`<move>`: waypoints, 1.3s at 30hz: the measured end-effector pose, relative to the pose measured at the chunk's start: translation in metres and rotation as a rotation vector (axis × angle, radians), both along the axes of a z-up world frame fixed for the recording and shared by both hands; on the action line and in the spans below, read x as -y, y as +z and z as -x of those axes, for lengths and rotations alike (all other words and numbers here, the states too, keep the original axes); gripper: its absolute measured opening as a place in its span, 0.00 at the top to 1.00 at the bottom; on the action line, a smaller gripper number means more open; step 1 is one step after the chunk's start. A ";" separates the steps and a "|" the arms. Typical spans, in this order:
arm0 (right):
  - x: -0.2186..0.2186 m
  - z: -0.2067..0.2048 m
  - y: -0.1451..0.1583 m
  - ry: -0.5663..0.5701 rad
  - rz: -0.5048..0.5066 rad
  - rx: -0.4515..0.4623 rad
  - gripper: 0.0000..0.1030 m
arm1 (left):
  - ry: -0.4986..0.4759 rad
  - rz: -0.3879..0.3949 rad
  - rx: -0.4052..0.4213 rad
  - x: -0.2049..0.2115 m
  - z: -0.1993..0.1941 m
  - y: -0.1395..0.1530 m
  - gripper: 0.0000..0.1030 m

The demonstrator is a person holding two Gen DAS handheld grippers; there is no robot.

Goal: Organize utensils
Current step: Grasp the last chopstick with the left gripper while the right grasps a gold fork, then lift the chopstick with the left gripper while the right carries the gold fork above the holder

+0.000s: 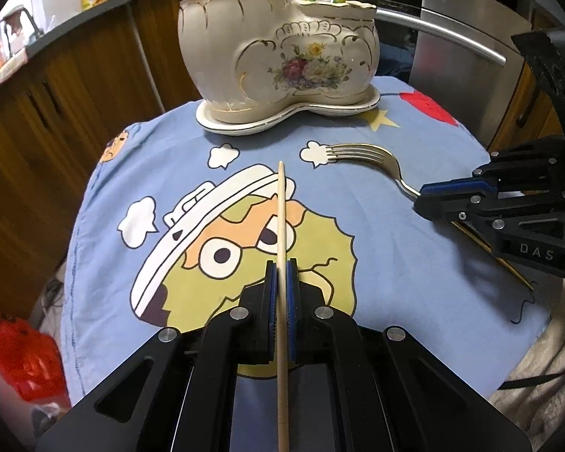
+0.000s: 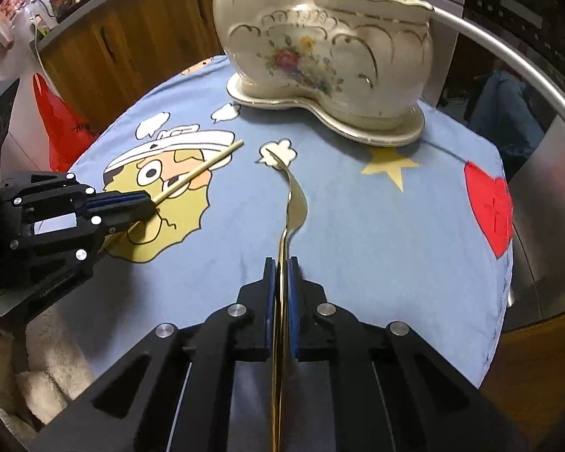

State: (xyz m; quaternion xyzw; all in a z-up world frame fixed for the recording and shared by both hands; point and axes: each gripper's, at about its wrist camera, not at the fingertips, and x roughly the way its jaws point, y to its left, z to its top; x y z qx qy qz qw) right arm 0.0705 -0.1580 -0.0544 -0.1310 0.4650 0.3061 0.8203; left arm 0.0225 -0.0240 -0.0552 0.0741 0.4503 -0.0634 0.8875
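My left gripper is shut on a wooden chopstick that points forward over the blue cartoon cloth; it also shows in the right wrist view with the chopstick. My right gripper is shut on the handle of a gold fork, tines toward the holder; it also shows in the left wrist view with the fork. A cream boot-shaped ceramic holder stands on its saucer at the far side of the table, with yellow-handled utensils in it.
Wooden cabinets lie left and behind. A stainless appliance with a bar handle stands at the right. A red plastic bag sits off the table's left edge. The cloth drops off at the table's rounded edges.
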 end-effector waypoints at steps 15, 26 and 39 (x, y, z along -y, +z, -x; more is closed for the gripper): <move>0.013 0.012 0.018 0.045 -0.105 0.082 0.95 | 0.019 -0.005 0.050 0.001 0.006 0.006 0.95; 0.041 0.029 0.070 0.048 -0.305 0.276 0.95 | -0.010 0.064 0.273 -0.013 0.035 0.063 0.95; 0.036 0.010 0.128 0.046 -0.438 0.493 0.95 | -0.003 0.199 0.555 -0.036 0.019 0.134 0.95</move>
